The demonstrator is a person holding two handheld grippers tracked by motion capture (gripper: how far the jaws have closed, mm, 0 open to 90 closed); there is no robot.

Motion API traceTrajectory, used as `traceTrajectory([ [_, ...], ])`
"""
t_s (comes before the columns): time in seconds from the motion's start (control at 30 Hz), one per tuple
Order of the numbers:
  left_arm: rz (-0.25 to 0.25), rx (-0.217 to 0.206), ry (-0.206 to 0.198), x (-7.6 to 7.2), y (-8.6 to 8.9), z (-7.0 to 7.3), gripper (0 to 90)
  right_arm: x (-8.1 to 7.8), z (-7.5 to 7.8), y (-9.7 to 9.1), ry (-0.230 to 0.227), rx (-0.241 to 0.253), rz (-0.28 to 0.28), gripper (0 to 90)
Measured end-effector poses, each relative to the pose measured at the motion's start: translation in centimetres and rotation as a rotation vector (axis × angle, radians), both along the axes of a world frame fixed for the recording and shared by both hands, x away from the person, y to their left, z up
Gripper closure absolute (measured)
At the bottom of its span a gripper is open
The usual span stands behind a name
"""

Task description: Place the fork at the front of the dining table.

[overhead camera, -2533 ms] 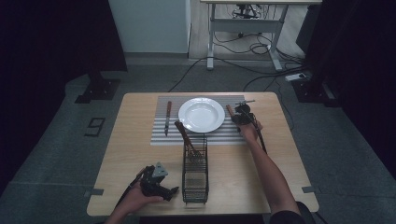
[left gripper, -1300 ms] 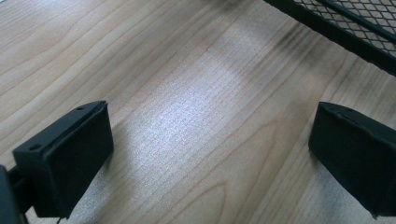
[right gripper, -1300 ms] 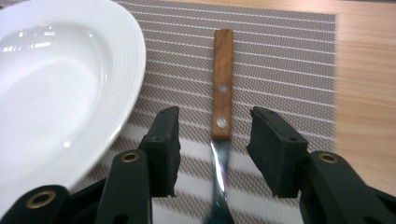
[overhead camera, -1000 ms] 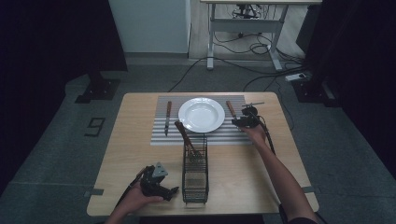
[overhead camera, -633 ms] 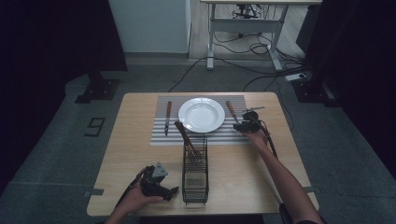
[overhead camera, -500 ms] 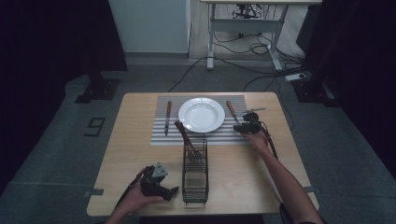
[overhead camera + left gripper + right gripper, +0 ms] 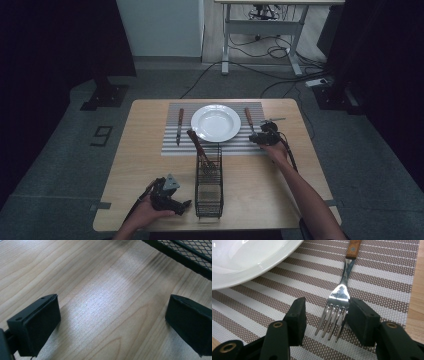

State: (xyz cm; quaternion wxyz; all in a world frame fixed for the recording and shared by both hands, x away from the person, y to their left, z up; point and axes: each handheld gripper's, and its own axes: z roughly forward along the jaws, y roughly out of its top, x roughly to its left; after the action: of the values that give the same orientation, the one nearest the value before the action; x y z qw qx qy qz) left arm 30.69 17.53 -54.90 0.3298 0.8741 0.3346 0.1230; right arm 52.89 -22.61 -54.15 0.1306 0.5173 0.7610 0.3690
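In the high view a wooden table fills the middle of the frame, with a striped placemat across its upper part and a white plate at the mat's centre. A knife lies on the mat left of the plate, and a fork with a wooden handle lies right of it. The right gripper sits at the lower end of the fork, at the right edge of the mat, held by a hand whose forearm rises from the bottom right. A black wire basket stands below the plate with a wooden-handled utensil leaning out of its upper end. The left gripper rests at the lower left, just beside the basket. In the left gripper view the jaws stand wide apart over bare table wood, with the basket mesh in the upper right corner. In the right gripper view the jaws are parted around the fork: its tines lie between them, the right pad touching or almost touching the outermost tine, the left one well clear. The plate rim fills the upper left, over the placemat.
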Motion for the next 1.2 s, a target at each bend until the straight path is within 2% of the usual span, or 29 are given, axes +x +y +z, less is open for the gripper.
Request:
traceTrajectory([
  [0.67,0.001,0.000,0.000,-0.1,0.0,0.0,0.0,-0.3,0.0,0.3,-0.005,0.000,0.011,46.0],
  [0.77,0.000,-0.001,0.000,-0.1,0.0,0.0,0.0,-0.5,0.5,0.1,-0.025,0.003,0.002,44.3],
  [0.8,0.000,-0.001,0.000,-0.1,0.0,0.0,0.0,-1.0,1.5,-0.1,-0.047,0.021,0.002,43.3],
  [0.87,0.000,-0.001,0.000,-0.1,0.0,0.0,0.0,-1.2,1.9,-0.1,-0.056,0.025,0.004,42.6],
  [0.9,0.000,0.000,0.000,-0.1,0.0,0.0,0.0,-2.2,2.8,0.0,-0.089,0.041,0.016,42.4],
  [0.97,0.000,0.000,0.000,-0.1,0.0,0.0,0.0,-2.7,3.0,0.0,-0.094,0.046,0.022,42.1],
  [1.0,0.001,0.000,0.000,-0.1,0.0,0.0,0.0,-4.0,3.7,0.1,-0.110,0.054,0.045,41.6],
  [1.07,0.000,-0.001,0.000,-0.1,0.0,0.0,0.0,-4.4,3.9,0.0,-0.116,0.057,0.056,41.6],
  [1.13,0.000,0.000,0.000,-0.1,0.0,0.0,0.0,-6.4,4.7,0.1,-0.133,0.080,0.092,40.3],
  [1.2,0.000,-0.001,0.000,-0.1,0.0,0.0,0.0,-7.0,4.8,0.1,-0.135,0.087,0.102,39.9],
])
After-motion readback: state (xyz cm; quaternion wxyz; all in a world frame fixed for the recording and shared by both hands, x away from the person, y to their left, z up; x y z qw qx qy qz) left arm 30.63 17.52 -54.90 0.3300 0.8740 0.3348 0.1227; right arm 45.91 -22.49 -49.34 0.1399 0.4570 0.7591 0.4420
